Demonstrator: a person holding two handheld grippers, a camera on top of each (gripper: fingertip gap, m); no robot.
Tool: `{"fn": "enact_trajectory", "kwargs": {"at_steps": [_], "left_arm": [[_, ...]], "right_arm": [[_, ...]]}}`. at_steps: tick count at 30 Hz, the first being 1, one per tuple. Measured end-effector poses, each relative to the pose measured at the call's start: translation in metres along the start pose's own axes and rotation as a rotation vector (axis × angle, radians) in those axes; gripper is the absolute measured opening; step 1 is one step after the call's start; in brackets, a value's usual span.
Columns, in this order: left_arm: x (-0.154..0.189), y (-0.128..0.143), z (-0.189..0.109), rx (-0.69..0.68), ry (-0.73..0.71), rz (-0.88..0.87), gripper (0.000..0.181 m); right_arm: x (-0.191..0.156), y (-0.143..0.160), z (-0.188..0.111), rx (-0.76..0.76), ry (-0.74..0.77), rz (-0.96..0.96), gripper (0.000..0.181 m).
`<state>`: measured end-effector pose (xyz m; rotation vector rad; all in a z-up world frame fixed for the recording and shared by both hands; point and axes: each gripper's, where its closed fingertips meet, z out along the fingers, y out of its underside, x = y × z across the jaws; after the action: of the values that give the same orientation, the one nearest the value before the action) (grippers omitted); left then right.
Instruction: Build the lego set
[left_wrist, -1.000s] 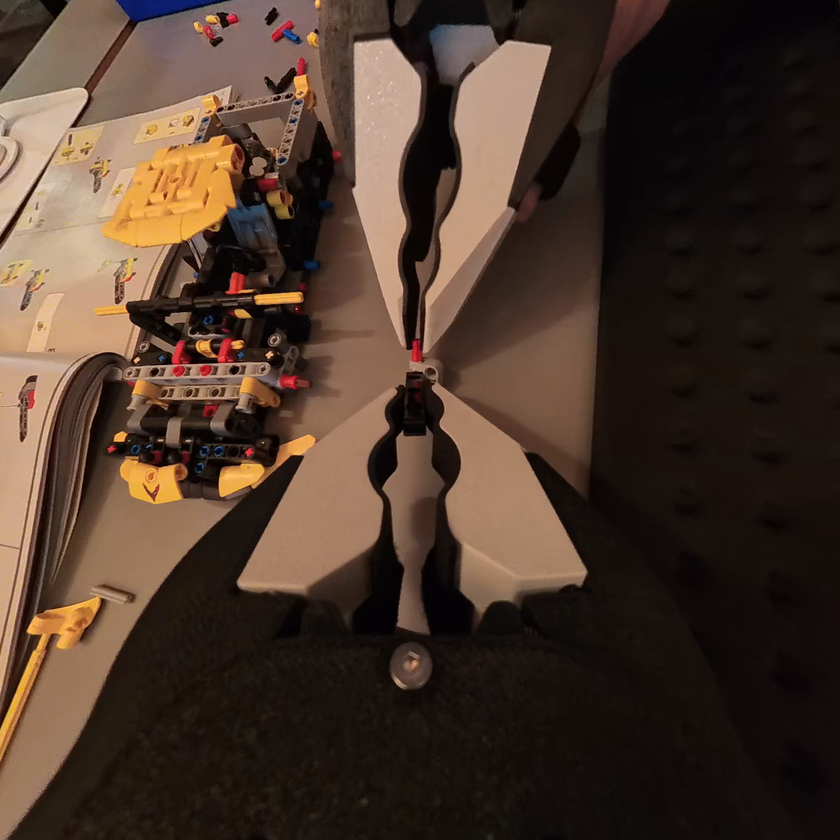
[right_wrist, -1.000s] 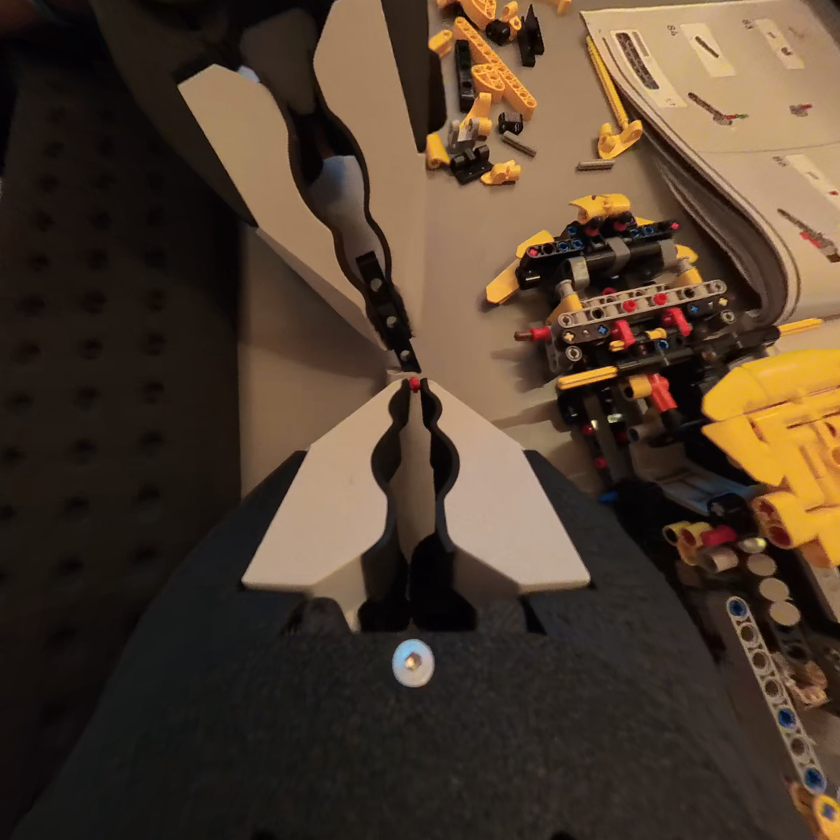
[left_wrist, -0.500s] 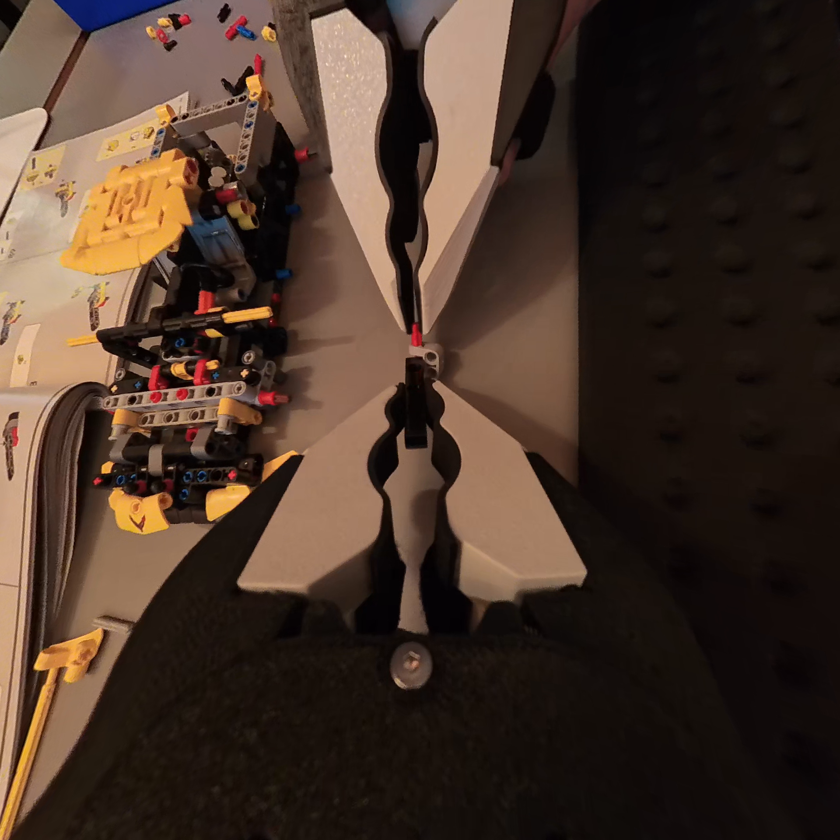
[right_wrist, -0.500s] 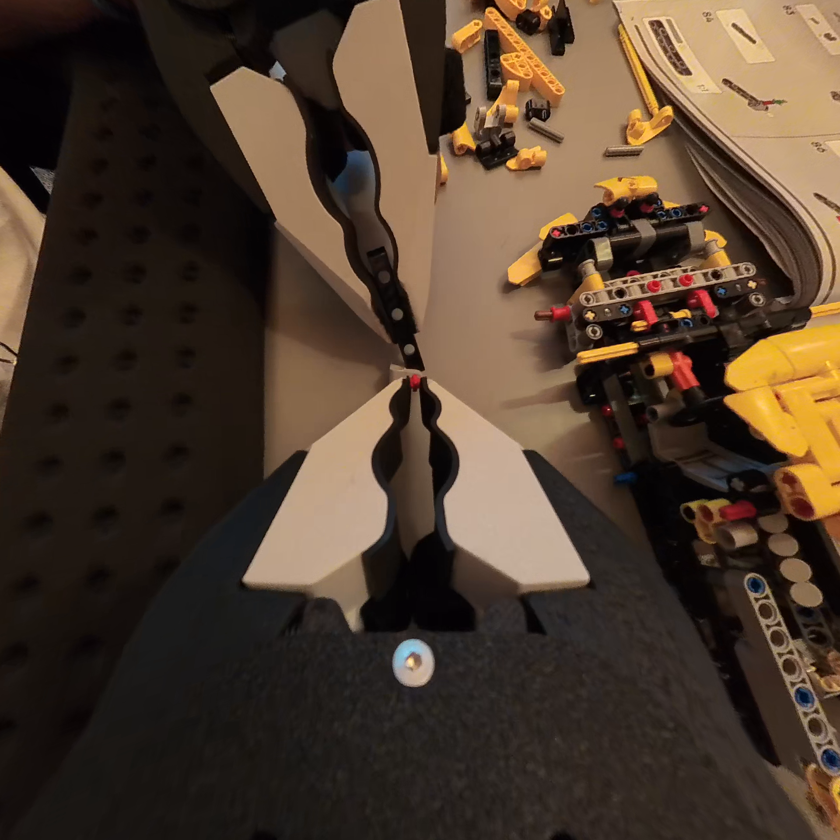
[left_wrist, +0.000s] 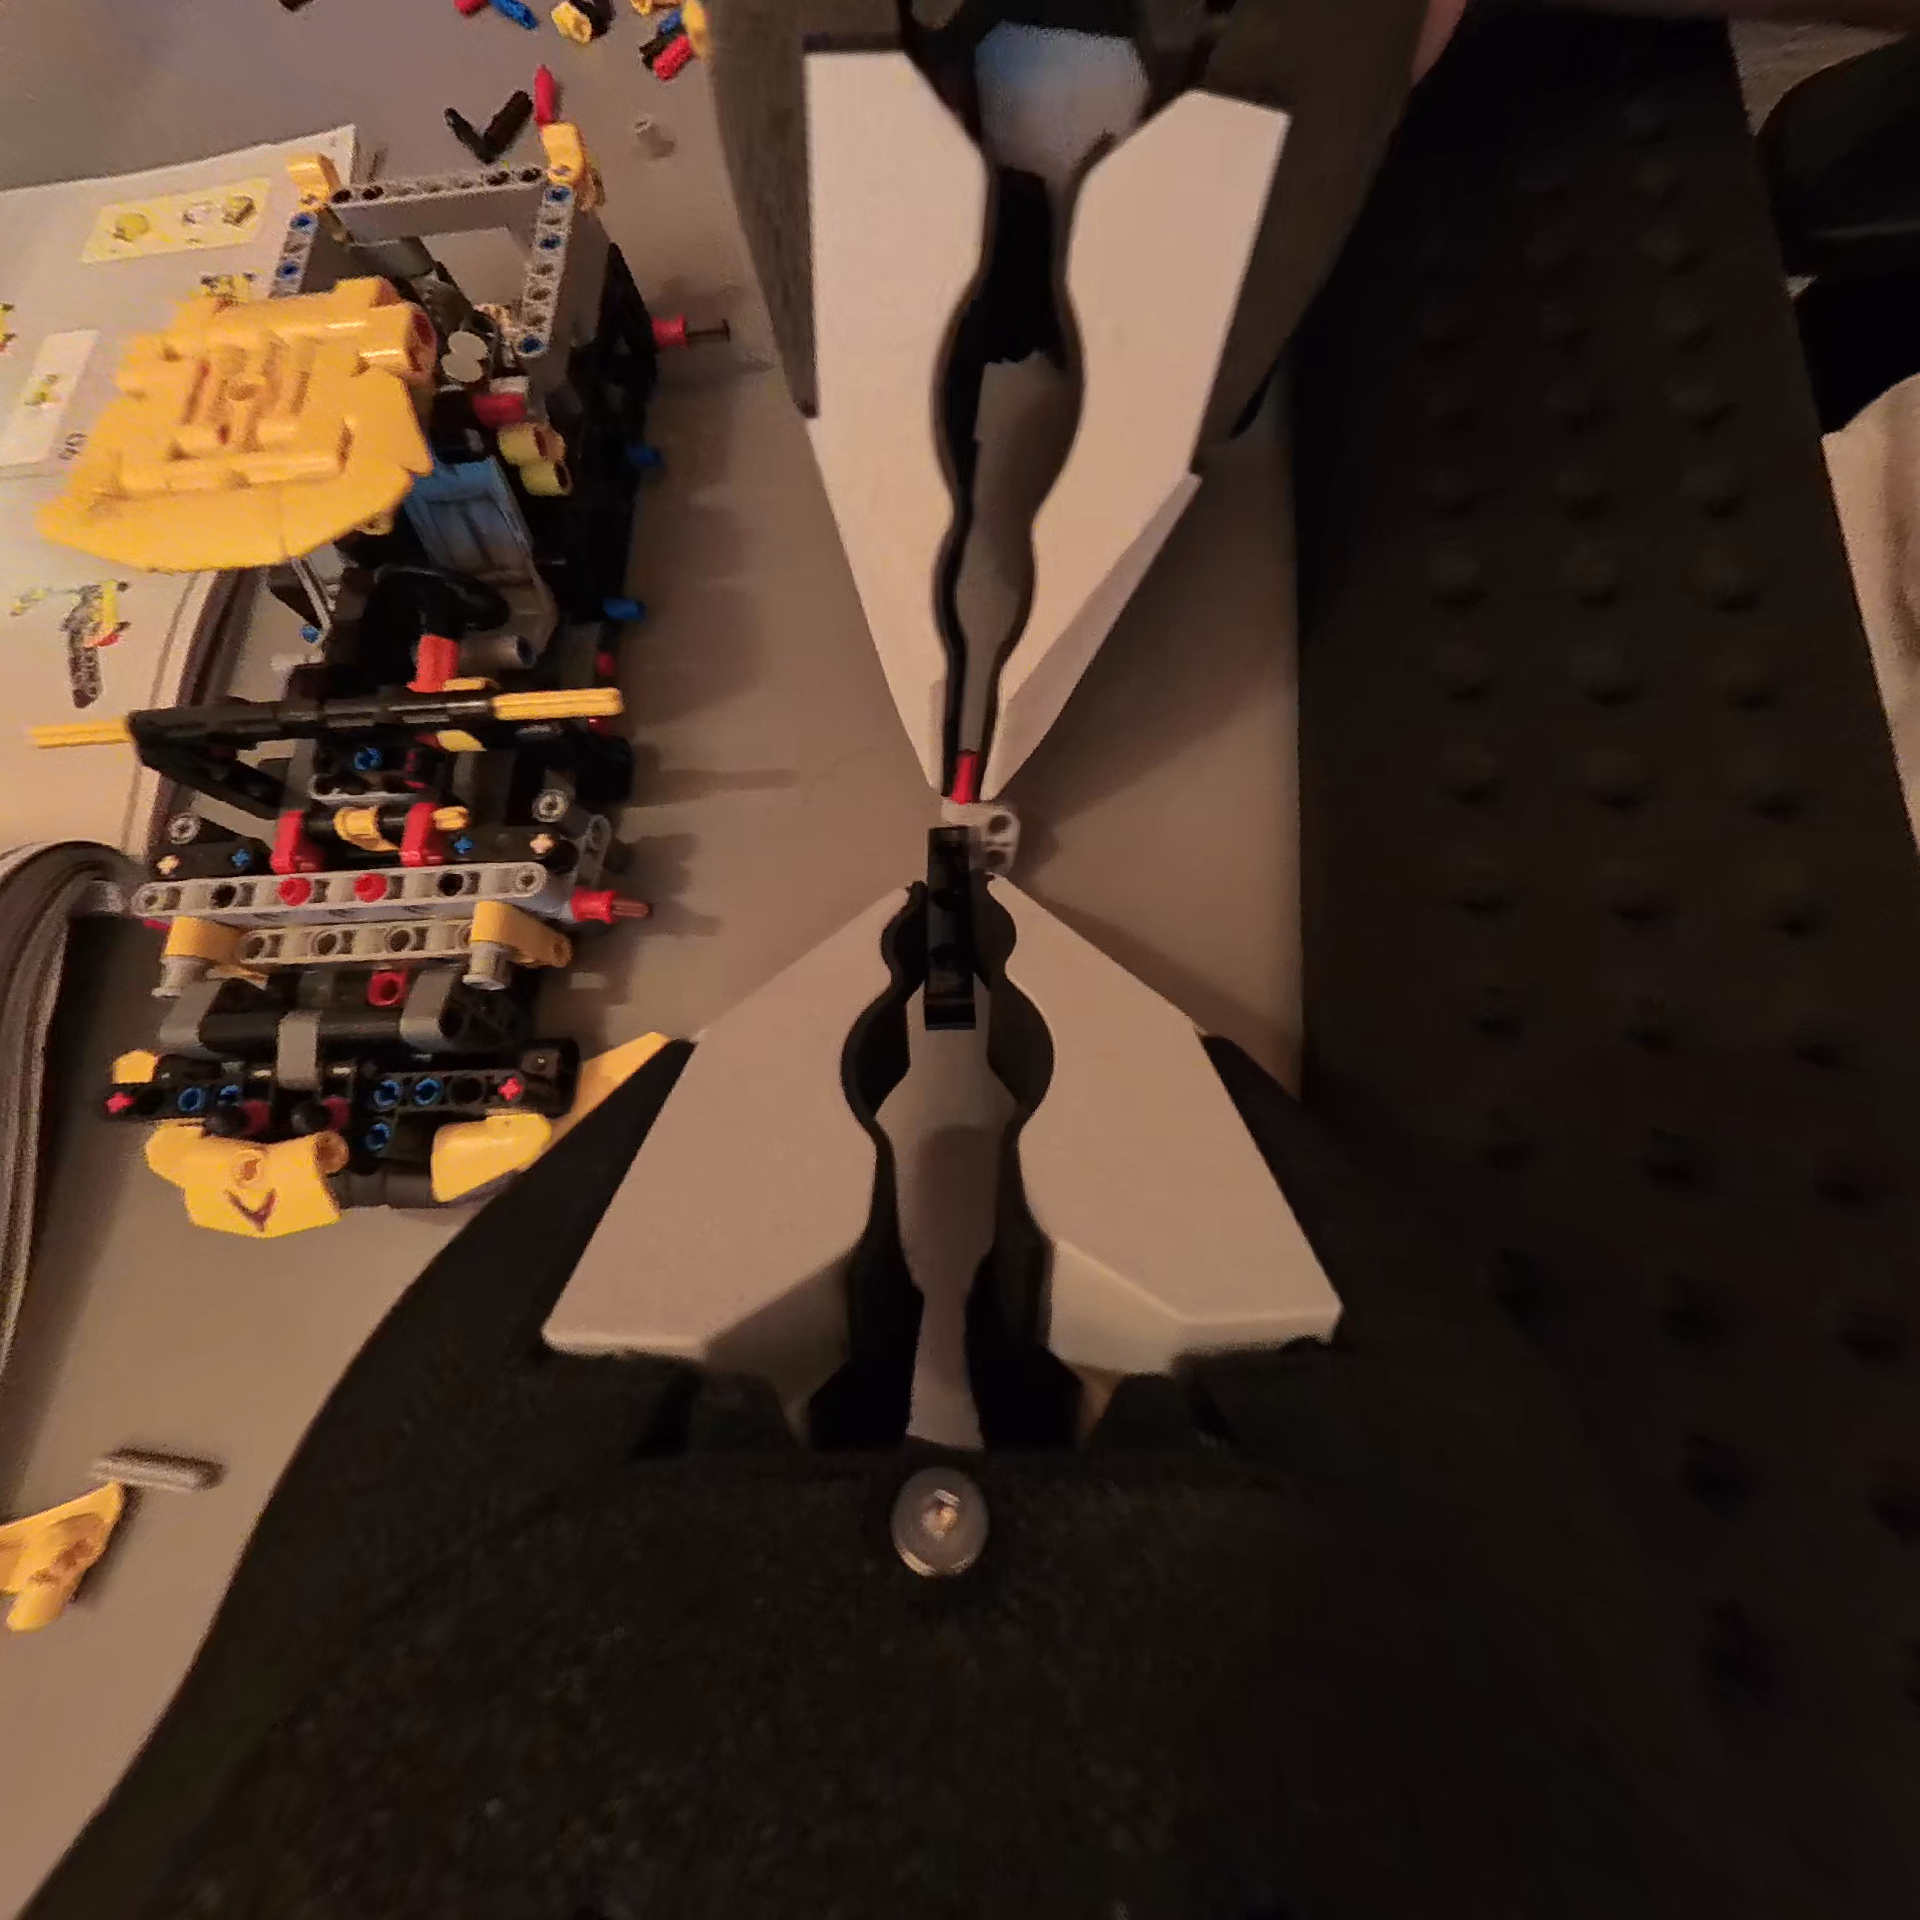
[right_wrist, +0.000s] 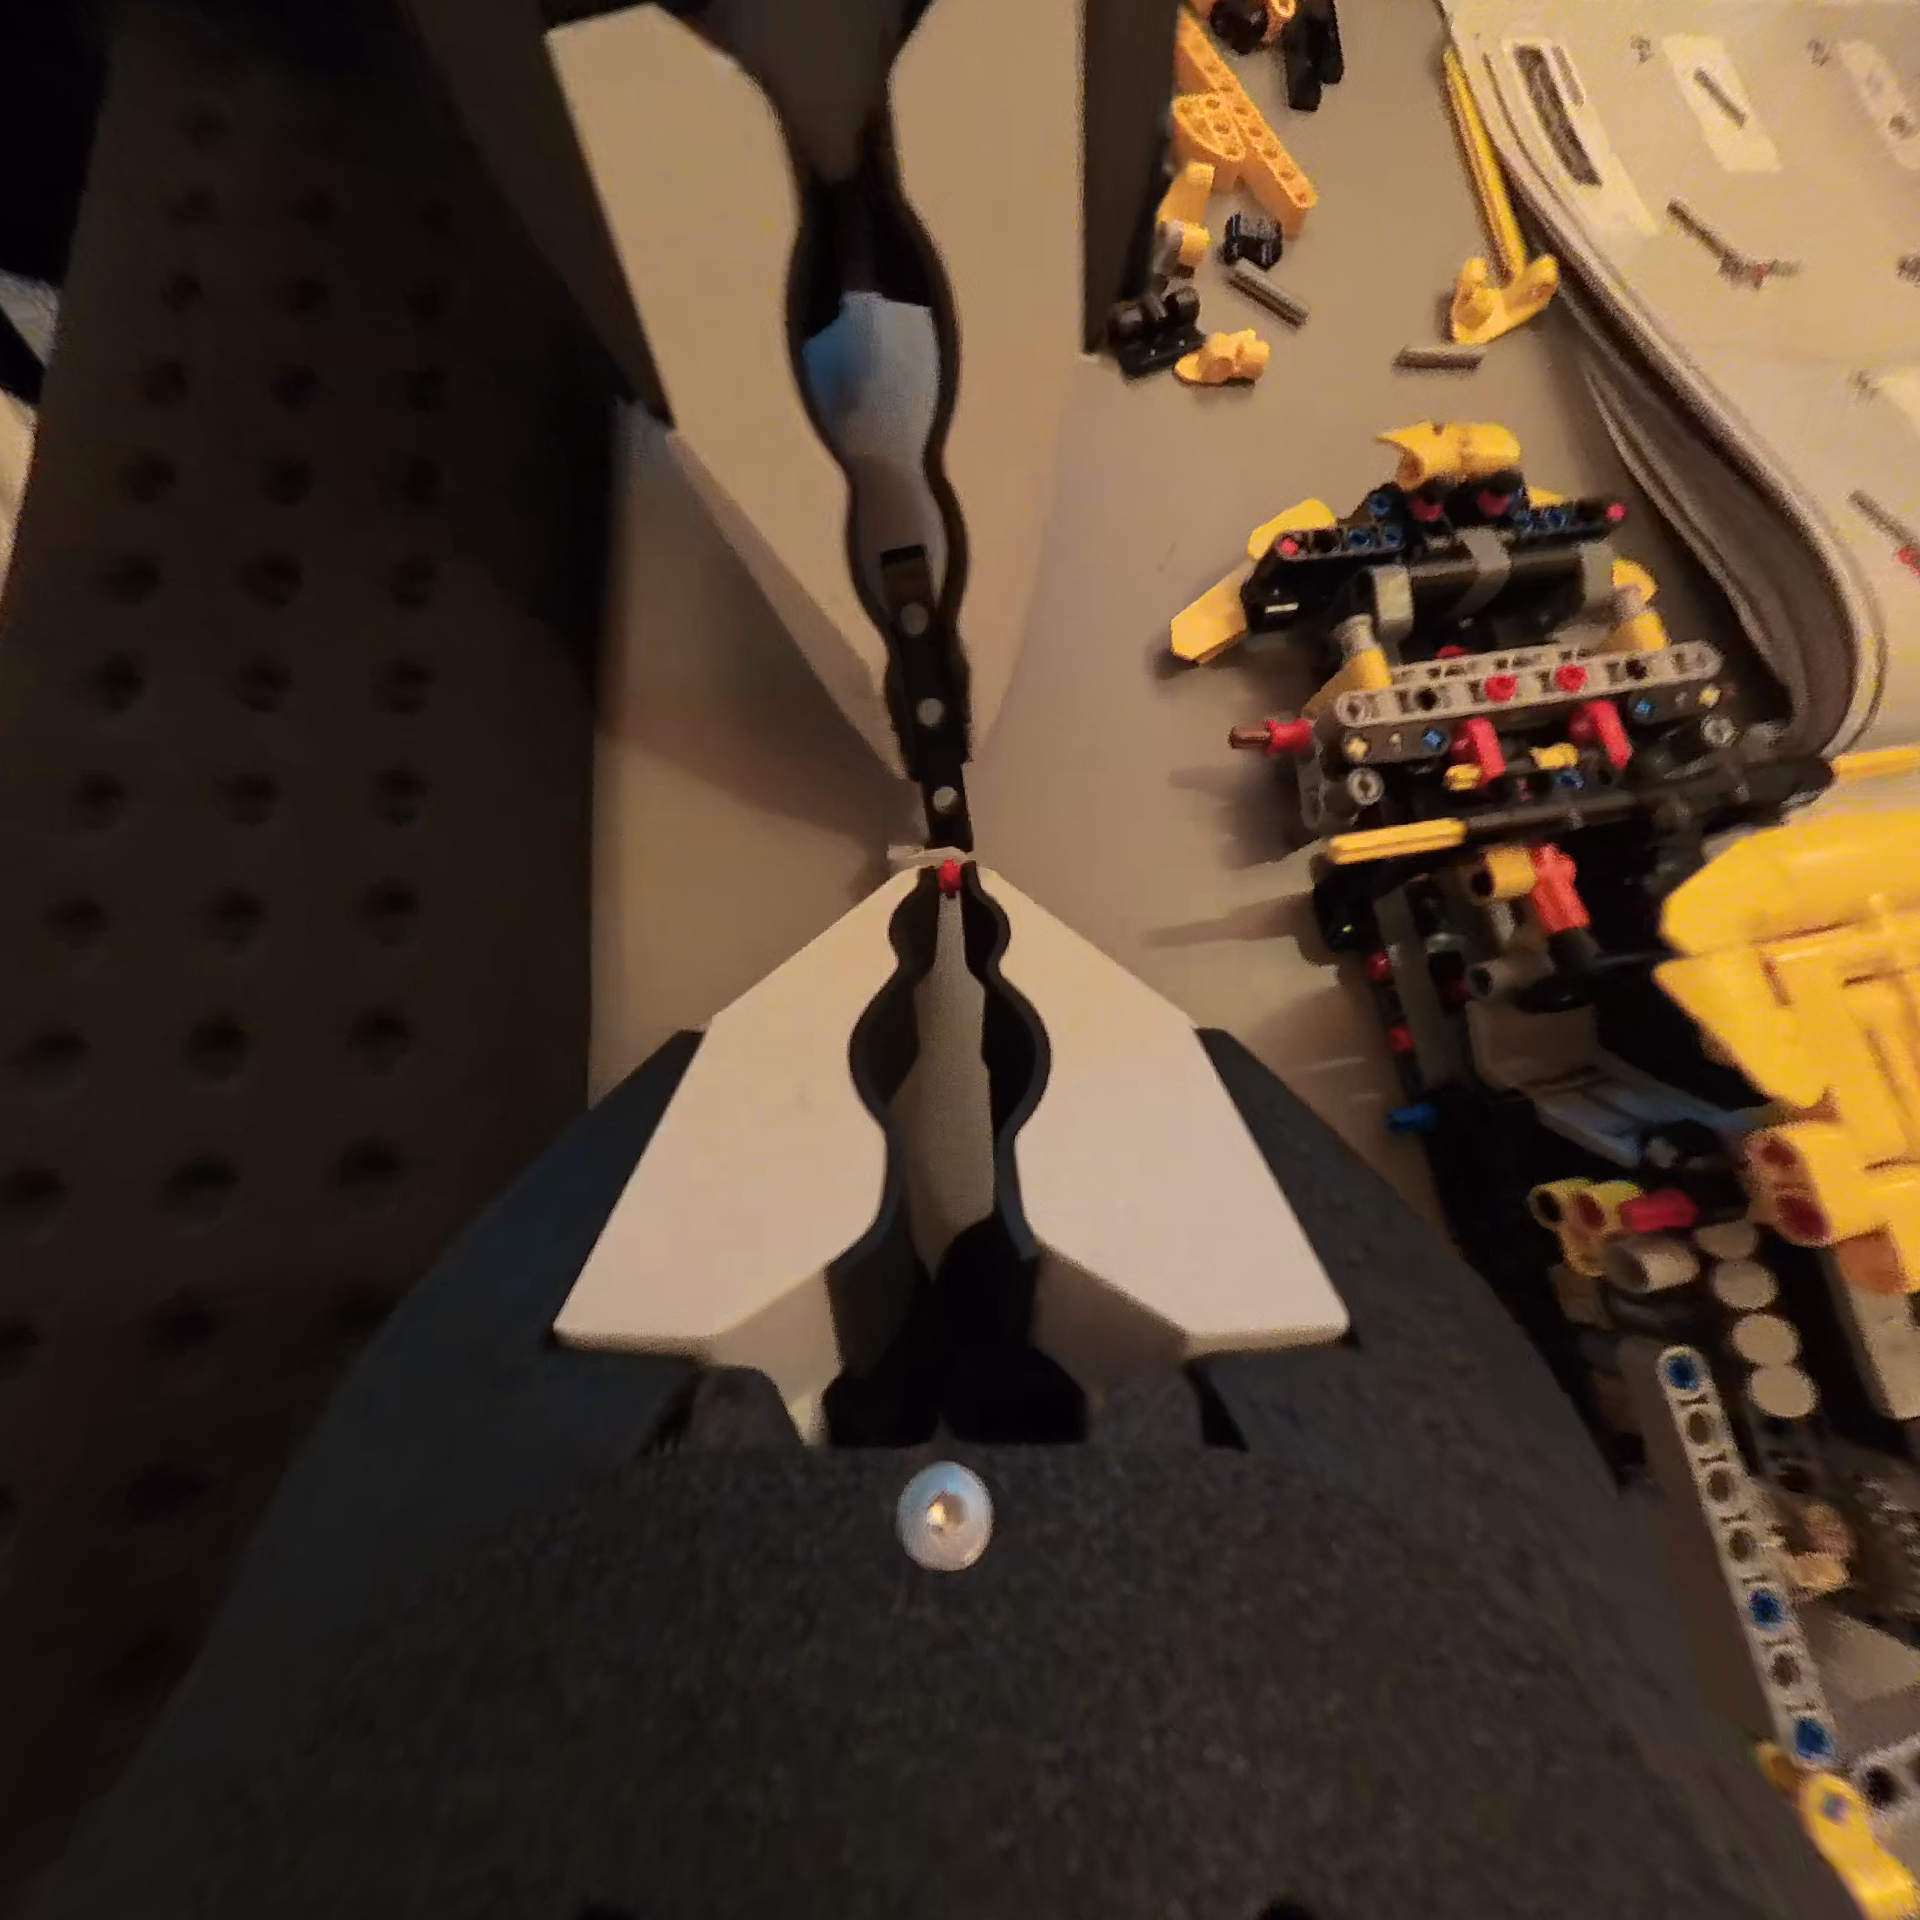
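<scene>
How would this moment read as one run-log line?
left gripper: shut on black beam | right gripper: shut on red pin | pin meeting beam's grey connector

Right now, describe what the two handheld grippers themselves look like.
Both match. The left gripper has two pale grey wedge-shaped fingers with wavy black inner pads, set in a black, grainy-textured body with one silver screw at its centre. The right gripper shows the same grey fingers, black body and silver screw. No cables, markings or sleeves are visible.
</scene>
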<state>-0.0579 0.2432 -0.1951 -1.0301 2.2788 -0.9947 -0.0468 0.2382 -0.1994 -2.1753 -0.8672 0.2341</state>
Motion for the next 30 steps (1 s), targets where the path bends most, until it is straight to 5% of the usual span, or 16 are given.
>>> {"fn": "enact_trajectory", "kwargs": {"at_steps": [30], "left_arm": [[-0.016,-0.01,-0.002,-0.038,-0.18,0.101,0.008]], "right_arm": [[0.01,-0.016,-0.005,0.122,0.034,0.141,0.003]]}}
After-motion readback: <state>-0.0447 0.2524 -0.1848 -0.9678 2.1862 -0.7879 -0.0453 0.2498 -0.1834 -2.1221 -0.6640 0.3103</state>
